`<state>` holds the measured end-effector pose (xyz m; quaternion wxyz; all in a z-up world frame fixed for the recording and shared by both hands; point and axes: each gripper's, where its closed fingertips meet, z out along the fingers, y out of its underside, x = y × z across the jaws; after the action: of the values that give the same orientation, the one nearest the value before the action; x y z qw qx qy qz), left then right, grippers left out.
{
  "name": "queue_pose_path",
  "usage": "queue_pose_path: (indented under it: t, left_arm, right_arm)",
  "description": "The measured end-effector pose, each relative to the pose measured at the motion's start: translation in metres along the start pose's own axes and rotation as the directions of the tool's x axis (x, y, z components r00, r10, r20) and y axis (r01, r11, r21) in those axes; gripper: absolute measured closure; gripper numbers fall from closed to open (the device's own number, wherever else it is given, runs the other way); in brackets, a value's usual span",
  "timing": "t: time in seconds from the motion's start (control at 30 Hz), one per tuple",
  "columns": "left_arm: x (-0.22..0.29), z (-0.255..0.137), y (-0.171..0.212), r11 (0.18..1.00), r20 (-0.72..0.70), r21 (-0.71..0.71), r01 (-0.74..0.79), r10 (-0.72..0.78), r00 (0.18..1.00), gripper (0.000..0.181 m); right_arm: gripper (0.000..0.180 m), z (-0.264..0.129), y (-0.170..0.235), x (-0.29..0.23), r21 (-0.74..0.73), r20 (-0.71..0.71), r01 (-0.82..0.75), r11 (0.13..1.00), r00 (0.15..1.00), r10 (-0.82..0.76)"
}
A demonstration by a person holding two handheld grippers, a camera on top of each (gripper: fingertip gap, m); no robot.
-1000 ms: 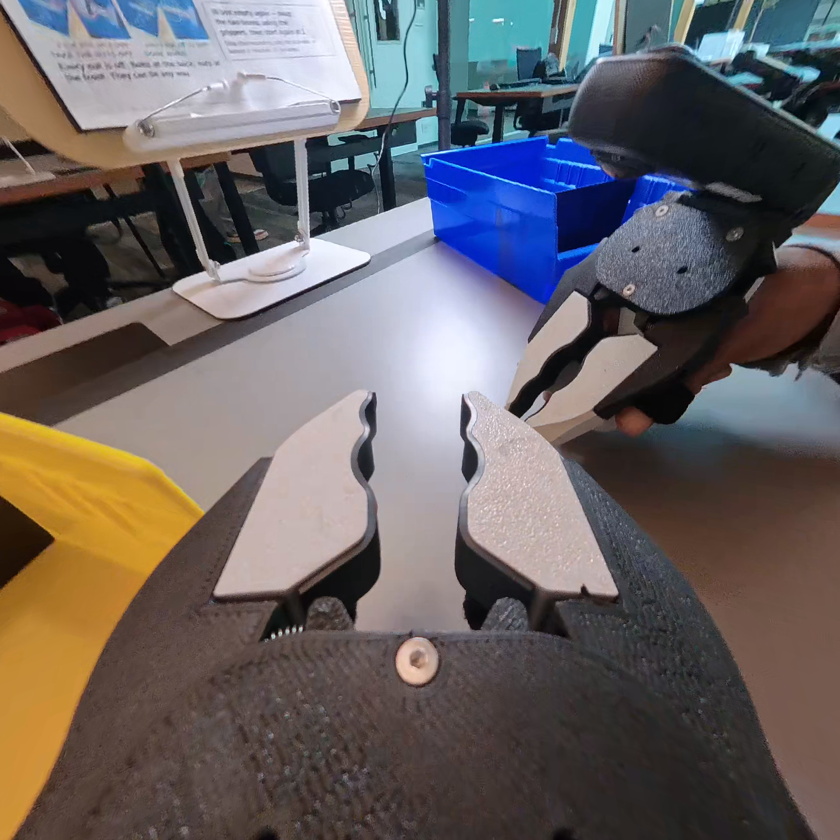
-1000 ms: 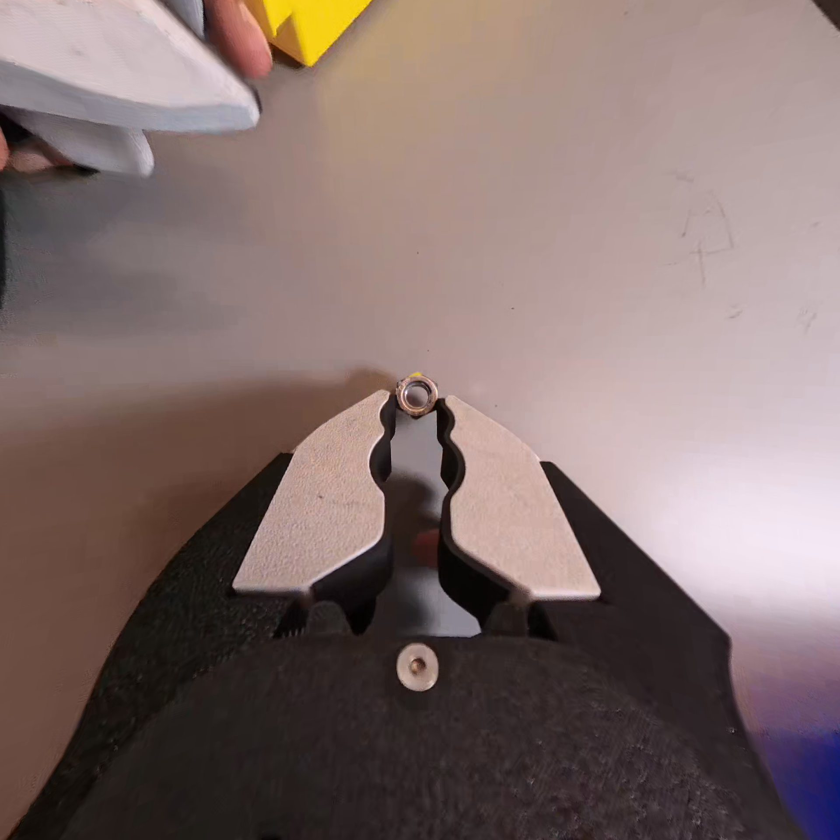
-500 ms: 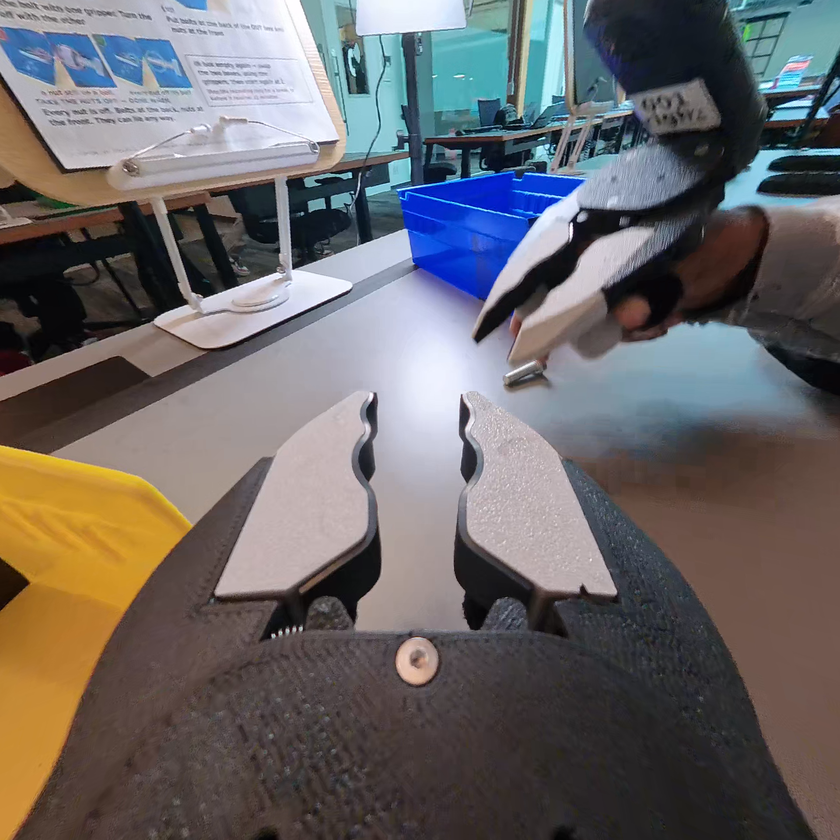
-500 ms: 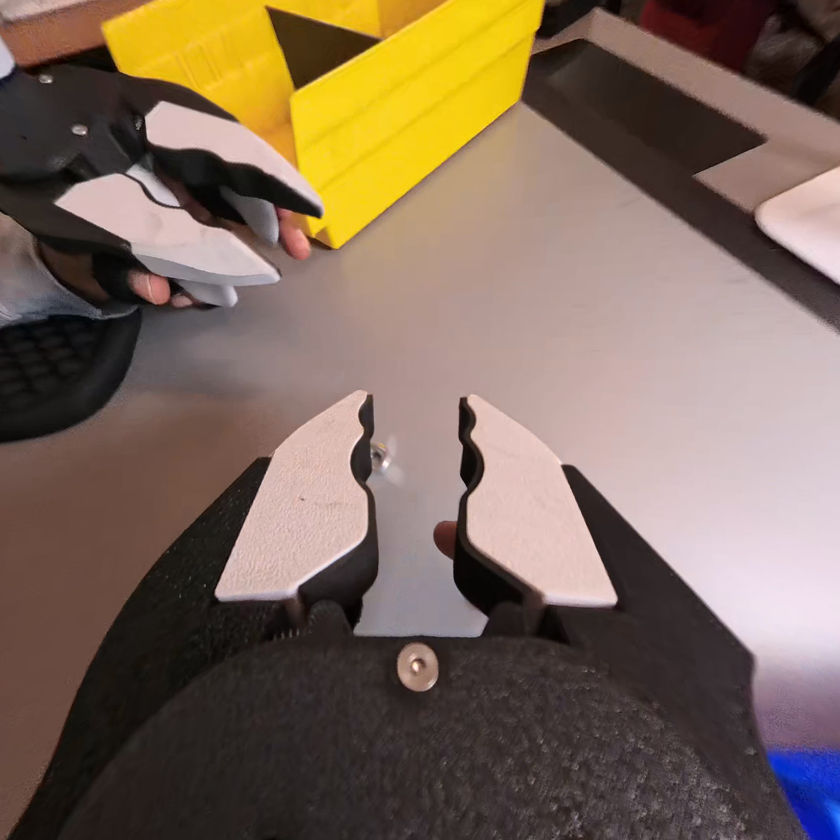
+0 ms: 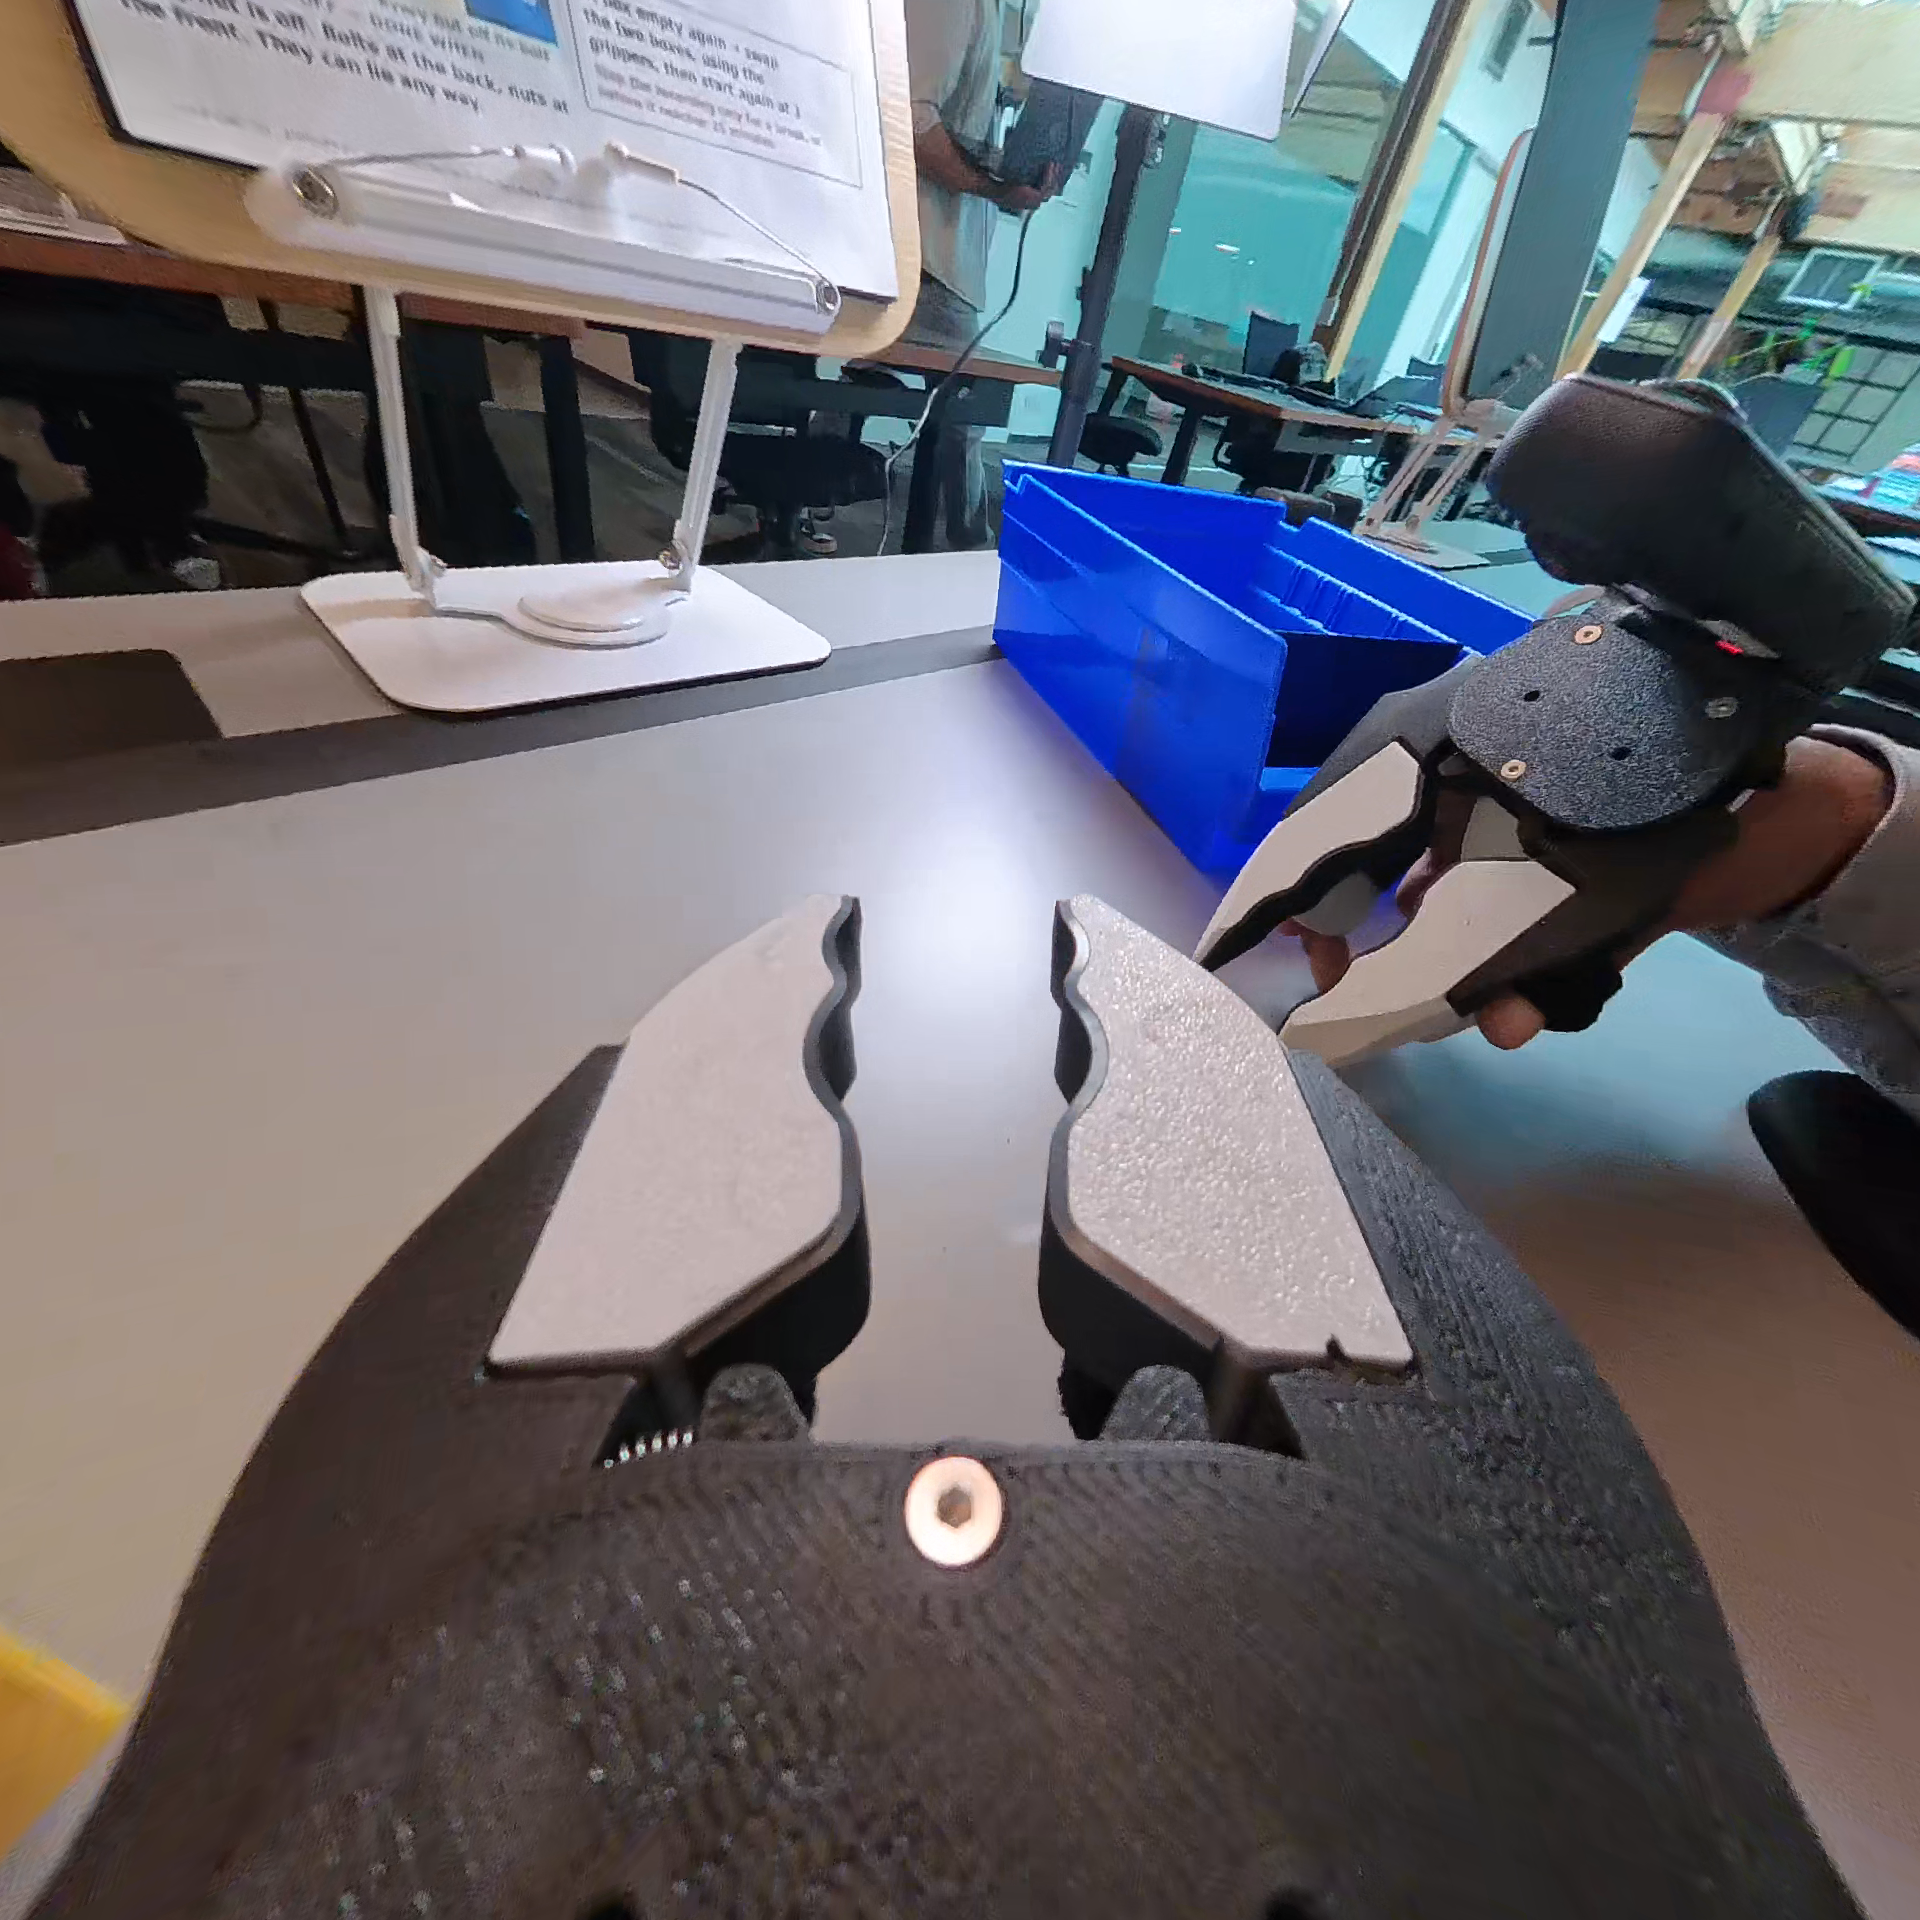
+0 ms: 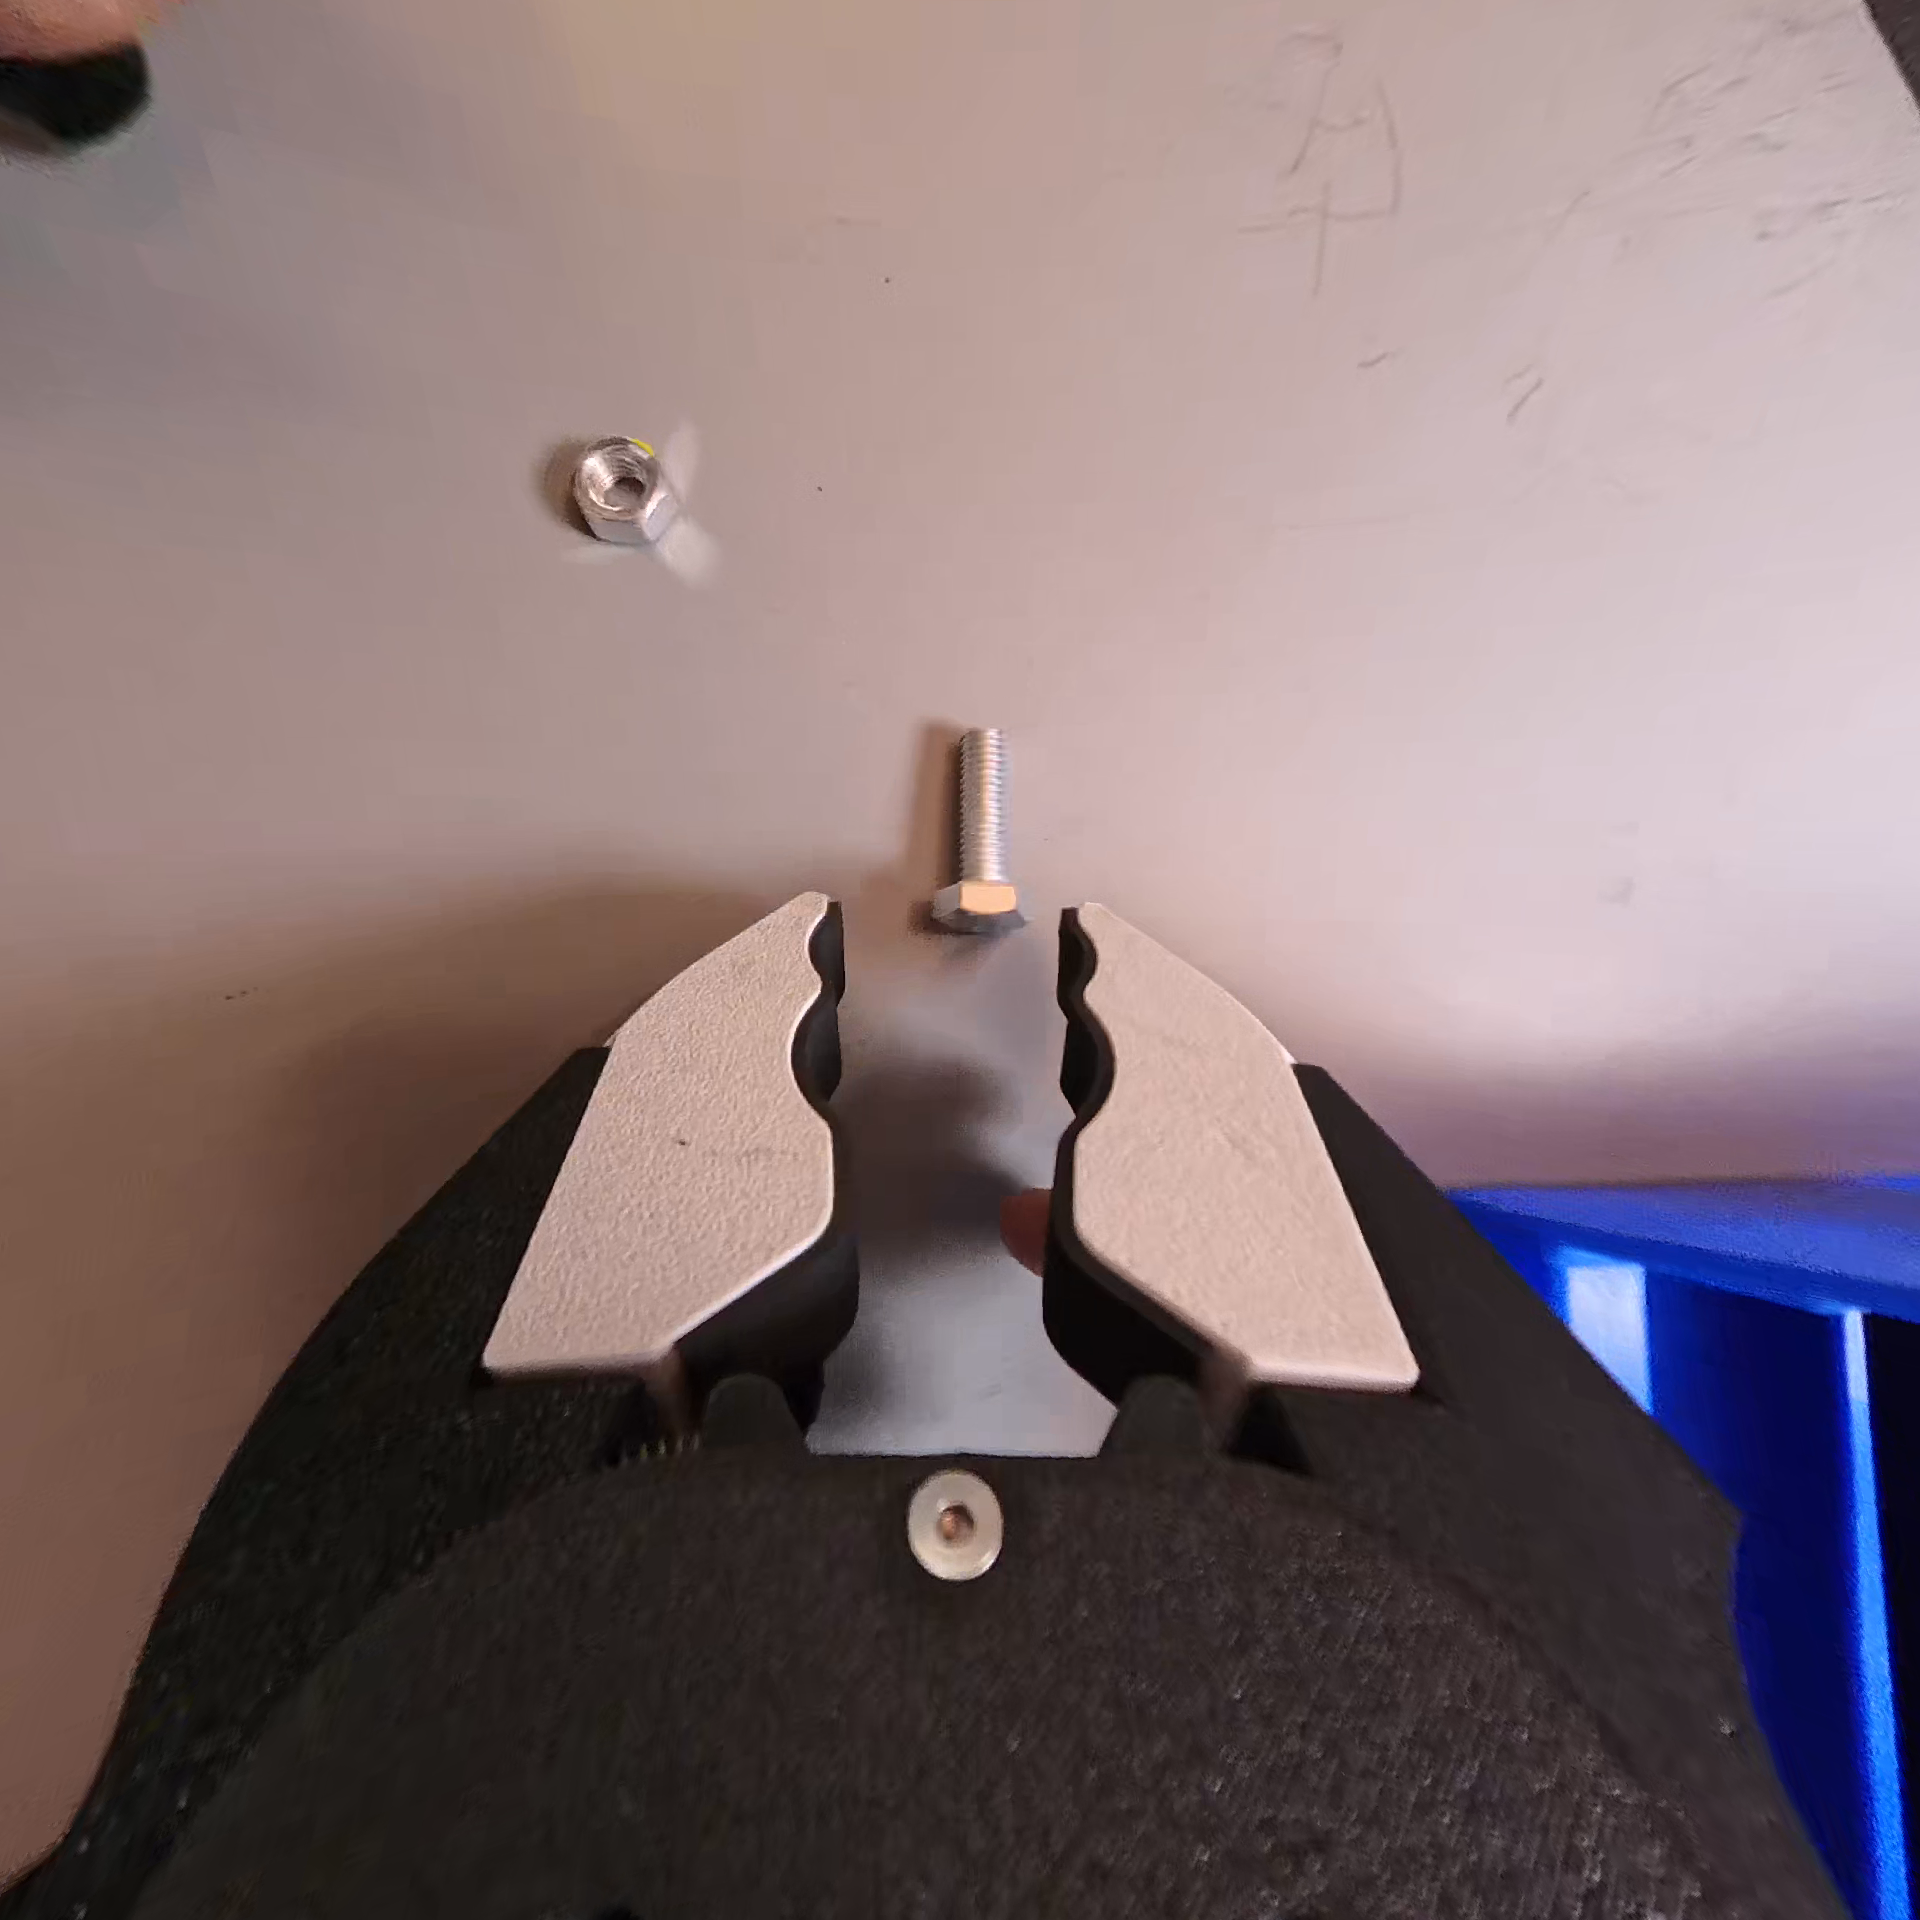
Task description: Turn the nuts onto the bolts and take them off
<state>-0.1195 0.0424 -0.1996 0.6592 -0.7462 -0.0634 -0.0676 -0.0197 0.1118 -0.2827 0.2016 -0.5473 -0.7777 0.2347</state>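
Grey table (image 6: 1351, 520), nut (image 6: 615, 503) now released, right gripper (image 6: 951, 920) jaws spread behind bolt (image 6: 980, 831)

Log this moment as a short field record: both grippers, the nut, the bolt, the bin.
left gripper: open, empty, above bare table
right gripper: open, empty, aimed down at the bolt head
bolt: lying flat, head just ahead of the right gripper's fingertips, thread pointing away
nut: loose on the table, apart from the bolt
blue bin: behind the right gripper
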Motion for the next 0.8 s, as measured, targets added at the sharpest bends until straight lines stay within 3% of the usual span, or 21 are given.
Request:
queue_pose_path:
  t: [0.03,0.1,0.2,0.37,0.47,0.53,0.63,0.73,0.8]
  left_arm:
    - [-0.001,0.007,0.006,1.000,-0.024,-0.011,-0.016,0.016,1.000,0.147]
    - [0.000,0.013,0.012,0.997,-0.089,-0.044,-0.059,0.054,0.995,0.151]
    - [-0.001,0.011,0.003,0.999,-0.116,0.023,-0.044,0.047,0.992,0.155]
    - [0.011,0.002,0.005,0.997,-0.167,0.019,-0.076,0.078,0.983,0.155]
    - [0.024,0.005,0.010,0.996,-0.232,-0.008,-0.093,0.089,0.969,0.154]
    - [0.035,0.009,0.010,0.997,-0.314,-0.032,-0.073,0.059,0.948,0.148]
    - [0.058,0.002,-0.003,1.000,-0.477,-0.028,0.012,-0.024,0.879,0.144]
    - [0.056,-0.006,-0.011,0.996,-0.478,-0.009,0.086,-0.080,0.875,0.142]
    - [0.056,-0.010,-0.011,0.991,-0.496,-0.022,0.134,-0.128,0.859,0.141]
  right_arm:
    - [0.140,0.002,0.001,0.002,-0.010,-0.004,0.004,1.000,1.000,-0.004]
    - [0.141,0.005,0.001,0.006,-0.006,-0.006,-0.025,1.000,1.000,0.025]
    - [0.144,0.009,0.001,0.008,-0.016,-0.001,-0.063,0.998,0.998,0.063]
    - [0.160,0.013,-0.001,0.005,-0.040,-0.034,0.008,0.999,0.999,-0.009]
    - [0.160,0.010,-0.017,0.000,0.124,-0.061,0.077,0.989,0.996,-0.069]
    - [0.160,-0.008,-0.052,-0.013,0.401,-0.024,0.051,0.915,0.999,-0.045]
    - [0.160,-0.050,-0.097,-0.028,0.718,0.068,-0.064,0.694,0.997,0.022]
    - [0.160,-0.065,-0.112,-0.028,0.795,0.080,-0.099,0.598,0.995,0.059]
    - [0.160,-0.071,-0.119,-0.032,0.818,0.165,-0.175,0.548,0.984,0.068]
